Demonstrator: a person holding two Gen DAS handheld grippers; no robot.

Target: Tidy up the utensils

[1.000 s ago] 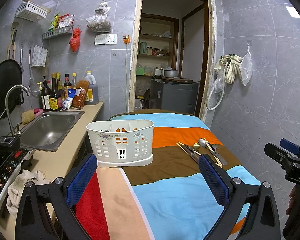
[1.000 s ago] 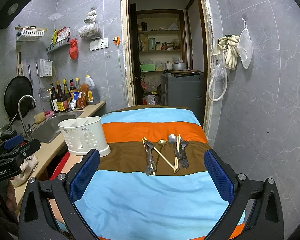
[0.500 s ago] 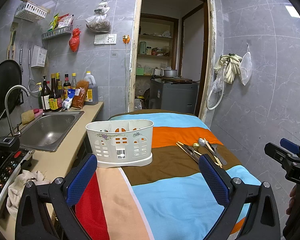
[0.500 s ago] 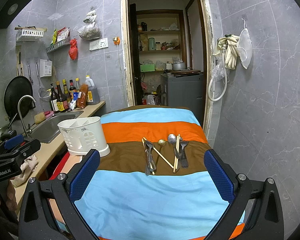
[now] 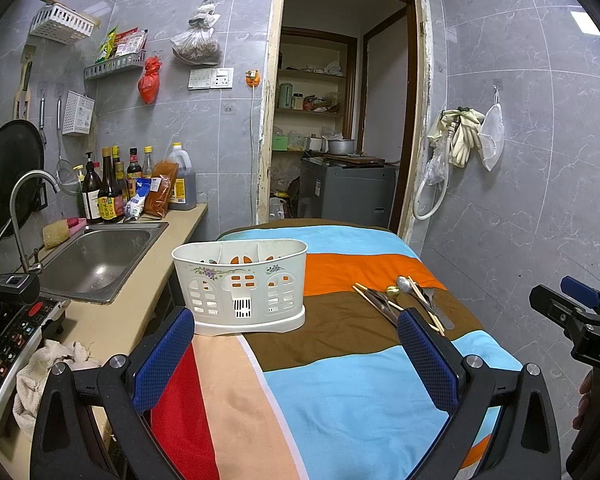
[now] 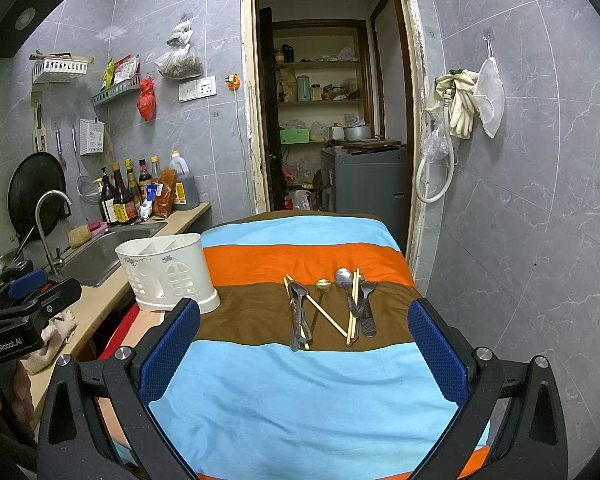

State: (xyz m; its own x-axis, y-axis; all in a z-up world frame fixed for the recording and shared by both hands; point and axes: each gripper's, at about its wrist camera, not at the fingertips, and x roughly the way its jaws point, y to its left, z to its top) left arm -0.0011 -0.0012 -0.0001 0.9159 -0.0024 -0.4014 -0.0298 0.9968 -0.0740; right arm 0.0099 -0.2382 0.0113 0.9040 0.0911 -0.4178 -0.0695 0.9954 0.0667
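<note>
From the left wrist view, the left claw [image 5: 296,356] is released, its blue pads wide apart above the striped cloth [image 5: 340,392] on the worktop. The white caddy [image 5: 242,284] stands upright at the cloth's left edge, just past the left pad. The utensils [image 5: 404,300] lie to the right on the brown stripe.

From the right wrist view, the right claw [image 6: 304,348] is also released and holds nothing. Spoons, a fork [image 6: 367,304] and chopsticks [image 6: 354,304] lie side by side on the brown stripe ahead, well apart from the caddy [image 6: 166,268] beside the sink [image 6: 100,256].
</note>
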